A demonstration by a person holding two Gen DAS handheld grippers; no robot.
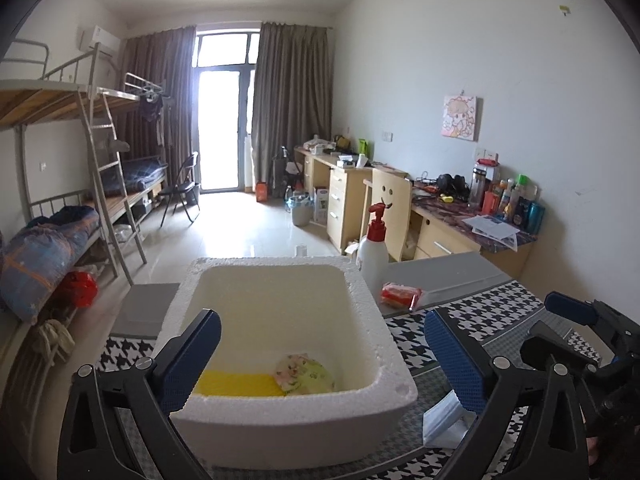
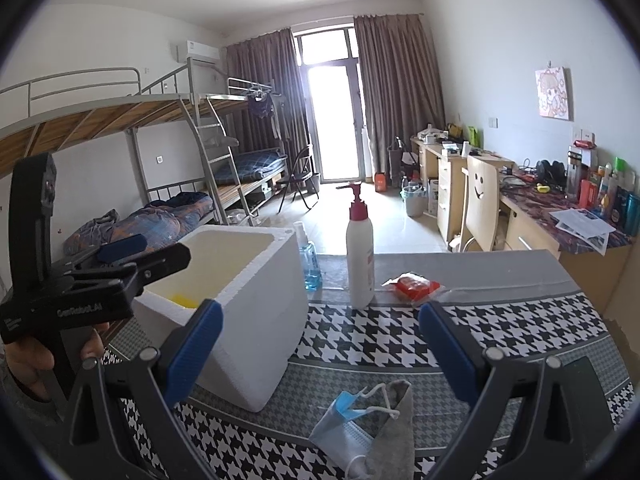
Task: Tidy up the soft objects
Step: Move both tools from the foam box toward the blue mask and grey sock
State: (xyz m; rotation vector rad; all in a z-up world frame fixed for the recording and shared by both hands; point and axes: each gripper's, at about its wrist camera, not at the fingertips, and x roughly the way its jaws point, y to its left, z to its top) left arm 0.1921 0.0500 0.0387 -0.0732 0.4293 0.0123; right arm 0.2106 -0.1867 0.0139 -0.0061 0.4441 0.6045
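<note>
The left tool [image 1: 322, 356] hangs with its blue pads spread wide over the white foam box [image 1: 280, 404], nothing between them. Inside the box a floral cloth bundle [image 1: 304, 374] lies against a yellow sponge [image 1: 236, 385]. Toward the tabletop's [image 1: 500, 308] far edge stand a pump bottle [image 1: 372, 252] and a red packet [image 1: 400, 294].

White walls [image 1: 420, 60] and ceiling, a pale glossy tiled floor [image 1: 240, 236]. Bright daylight comes through a glass door [image 1: 222, 120] at the far end, flanked by brown curtains [image 1: 294, 112]. Metal bunk beds [image 1: 80, 128] line the left wall under an air conditioner [image 1: 98, 40]; wooden desks [image 1: 344, 188] and a chair [image 1: 390, 208] line the right
</note>
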